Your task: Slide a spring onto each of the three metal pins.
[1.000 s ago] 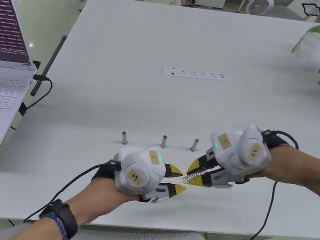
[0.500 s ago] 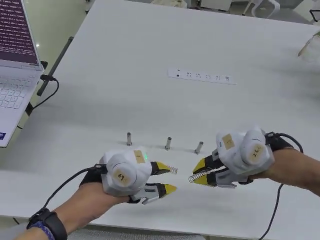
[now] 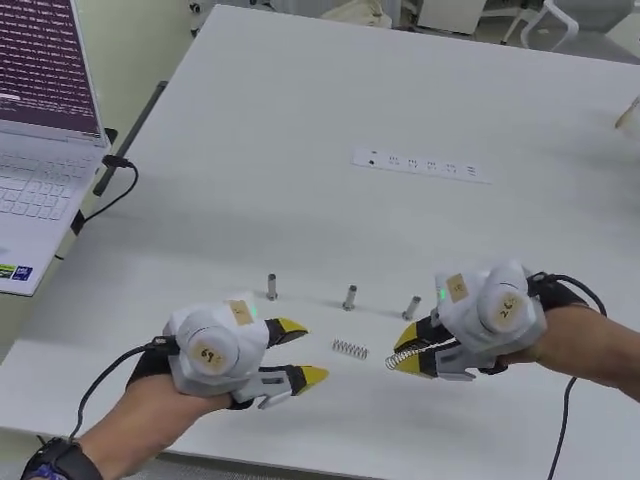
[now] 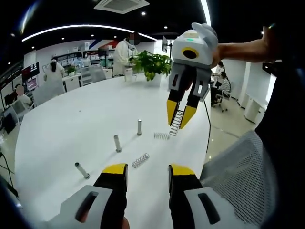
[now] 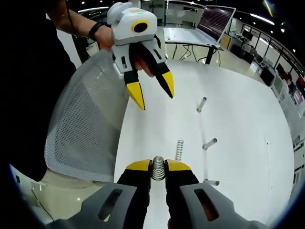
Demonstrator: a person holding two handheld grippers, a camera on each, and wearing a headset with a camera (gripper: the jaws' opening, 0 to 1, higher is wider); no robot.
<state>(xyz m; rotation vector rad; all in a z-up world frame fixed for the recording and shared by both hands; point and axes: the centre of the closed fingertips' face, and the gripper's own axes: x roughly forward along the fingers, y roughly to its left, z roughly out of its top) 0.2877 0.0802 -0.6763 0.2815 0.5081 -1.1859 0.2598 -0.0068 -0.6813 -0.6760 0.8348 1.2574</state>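
1. Our right gripper [image 3: 410, 352] pinches a spring [image 5: 157, 168] lengthwise, one end poking past the tips.
2. Our left gripper [image 3: 303, 351] hangs wide, holding nothing.
3. A loose spring [image 3: 349, 348] lies on the tabletop [image 3: 300, 180] between the grippers, near the three bare pins [image 3: 350, 297].
4. The coils look light, bendy and apt to roll, so we judge a gentle mid-coil grip best, leaving one end free.
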